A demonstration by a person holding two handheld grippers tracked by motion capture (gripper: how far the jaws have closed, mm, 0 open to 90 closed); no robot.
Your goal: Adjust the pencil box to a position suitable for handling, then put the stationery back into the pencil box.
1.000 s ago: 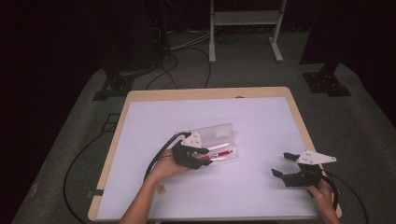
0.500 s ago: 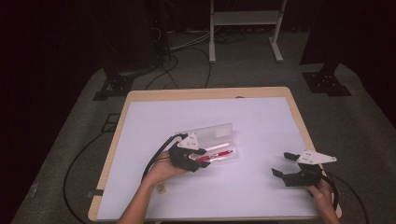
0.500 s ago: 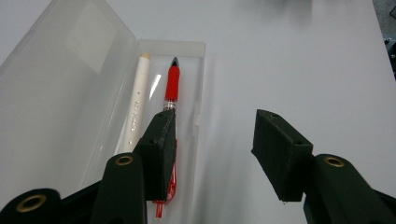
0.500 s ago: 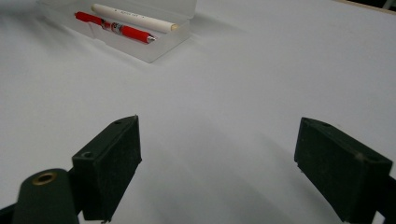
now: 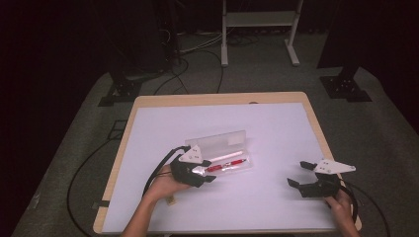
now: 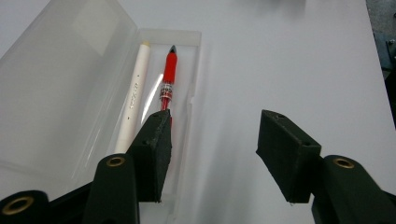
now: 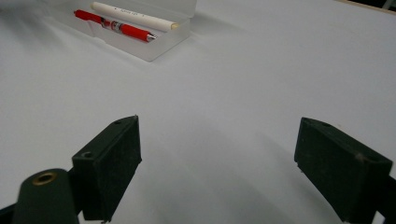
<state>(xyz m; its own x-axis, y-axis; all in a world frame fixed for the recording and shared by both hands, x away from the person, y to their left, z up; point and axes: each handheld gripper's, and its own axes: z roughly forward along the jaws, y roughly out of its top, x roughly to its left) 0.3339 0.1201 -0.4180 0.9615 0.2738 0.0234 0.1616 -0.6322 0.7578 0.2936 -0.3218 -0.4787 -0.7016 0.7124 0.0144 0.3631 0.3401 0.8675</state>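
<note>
A clear plastic pencil case (image 5: 217, 140) lies open at mid-table, its lid folded back. In its tray rest a red pen (image 5: 228, 165) and a white pen (image 5: 225, 157). My left gripper (image 5: 207, 174) sits at the case's left end, pointing along it. Its jaws have just been opening and nothing is between them. In the left gripper view the left gripper (image 6: 215, 119) is open, with one fingertip (image 6: 156, 140) over the tray beside the red pen (image 6: 169, 70) and the white pen (image 6: 135, 88). My right gripper (image 5: 296, 174) rests open near the front right, far from the case (image 7: 140, 28).
The white tabletop (image 5: 276, 123) has a wooden rim. Cables trail off its left side to the floor. A white stand (image 5: 257, 19) and dark stand feet (image 5: 343, 86) are beyond the table's far edge.
The left gripper has drawn back a little to the left and nearer, away from the pens, and its jaws stand wider. The right gripper has kept still.
</note>
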